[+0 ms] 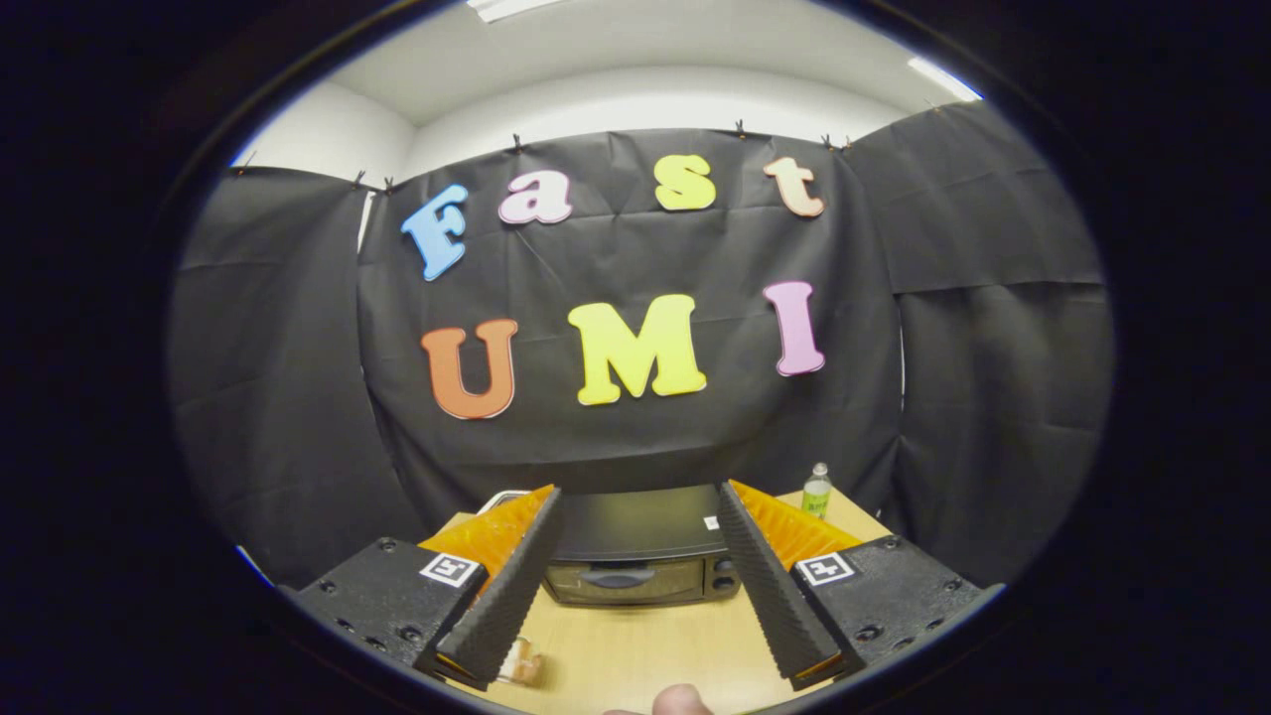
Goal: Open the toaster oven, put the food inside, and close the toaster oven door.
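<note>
A light wooden worktop (635,645) carries a dark toaster oven (640,556) at its far side, door closed and facing the camera. A small clear bottle (816,492) with a green label stands upright near the far right corner. A small transparent container (521,663) sits on the near left part.

Gripper (635,497) open, toaster oven (640,551) beyond, shut

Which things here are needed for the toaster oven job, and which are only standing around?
Needed for the job:
- toaster oven, door closed, ahead of the open gripper
- food on the table near one finger; too small to tell what kind

Only standing around:
- bottle beside the oven
- table
- person's fingertip at the near edge
</note>
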`<state>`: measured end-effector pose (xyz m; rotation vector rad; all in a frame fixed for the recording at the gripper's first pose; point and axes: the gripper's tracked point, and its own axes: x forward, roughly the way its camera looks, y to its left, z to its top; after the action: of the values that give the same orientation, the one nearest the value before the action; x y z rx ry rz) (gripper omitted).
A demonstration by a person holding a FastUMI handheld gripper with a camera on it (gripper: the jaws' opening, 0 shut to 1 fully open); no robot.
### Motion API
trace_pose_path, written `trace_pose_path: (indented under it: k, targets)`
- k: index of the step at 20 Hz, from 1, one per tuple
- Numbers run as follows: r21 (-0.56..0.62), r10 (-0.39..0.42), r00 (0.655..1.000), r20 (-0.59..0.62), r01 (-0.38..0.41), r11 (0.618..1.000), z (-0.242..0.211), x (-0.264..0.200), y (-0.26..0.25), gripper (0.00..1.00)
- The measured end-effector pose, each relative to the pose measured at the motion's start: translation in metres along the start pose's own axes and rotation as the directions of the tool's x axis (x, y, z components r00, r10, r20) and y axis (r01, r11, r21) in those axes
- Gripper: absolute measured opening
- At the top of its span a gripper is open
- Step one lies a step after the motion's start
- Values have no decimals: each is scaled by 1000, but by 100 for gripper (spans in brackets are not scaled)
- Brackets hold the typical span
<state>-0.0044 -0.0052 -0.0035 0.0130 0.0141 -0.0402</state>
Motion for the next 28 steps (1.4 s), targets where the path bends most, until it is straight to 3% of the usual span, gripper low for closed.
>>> trace_pose_path:
  k: [16,28]
  targets:
    - [36,32,998,-57,-30,999,-21,42,6,100]
    - [-18,64,979,-195,-69,997,-136,159,16,100]
